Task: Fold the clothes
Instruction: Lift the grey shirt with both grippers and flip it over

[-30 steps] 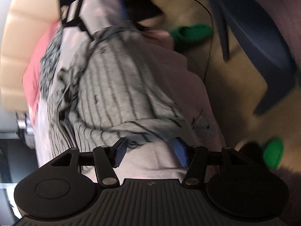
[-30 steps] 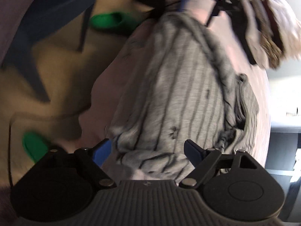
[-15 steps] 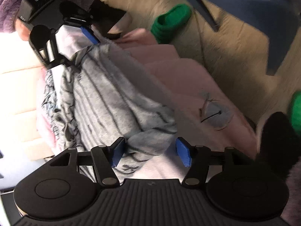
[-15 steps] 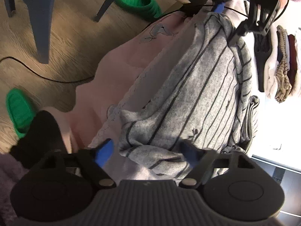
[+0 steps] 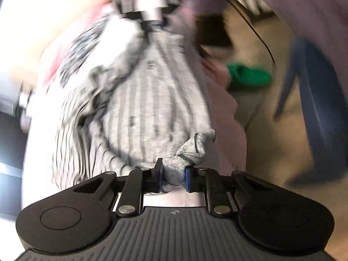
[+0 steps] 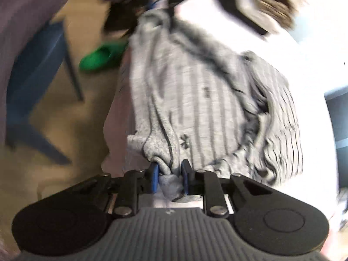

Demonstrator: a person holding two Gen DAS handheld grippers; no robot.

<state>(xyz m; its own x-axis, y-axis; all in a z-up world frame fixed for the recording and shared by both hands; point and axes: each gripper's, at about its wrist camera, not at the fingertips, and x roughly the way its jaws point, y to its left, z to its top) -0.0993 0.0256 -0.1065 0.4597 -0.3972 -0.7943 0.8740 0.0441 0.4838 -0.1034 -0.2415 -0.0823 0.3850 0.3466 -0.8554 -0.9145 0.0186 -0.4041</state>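
Observation:
A grey garment with thin dark stripes (image 5: 152, 100) lies stretched along a pale pink cover (image 5: 224, 117). My left gripper (image 5: 173, 175) is shut on one bunched corner of it, the cloth pinched between the blue pads. At the opposite end my right gripper (image 6: 170, 177) is shut on another bunched corner of the same striped garment (image 6: 206, 100). In each view the other gripper shows blurred at the garment's far end. Both views are smeared by motion.
A green slipper (image 5: 248, 76) lies on the tan floor beside a blue chair leg (image 5: 315, 113); the slipper (image 6: 100, 56) and the chair (image 6: 37, 80) also show in the right wrist view. Folded clothes (image 6: 267, 6) are stacked at the far right. A black cable (image 5: 263, 41) crosses the floor.
Both grippers were open around the garment's corners; now each has shut on a bunched corner. The views have swung and the cloth is pulled taut between the grippers.

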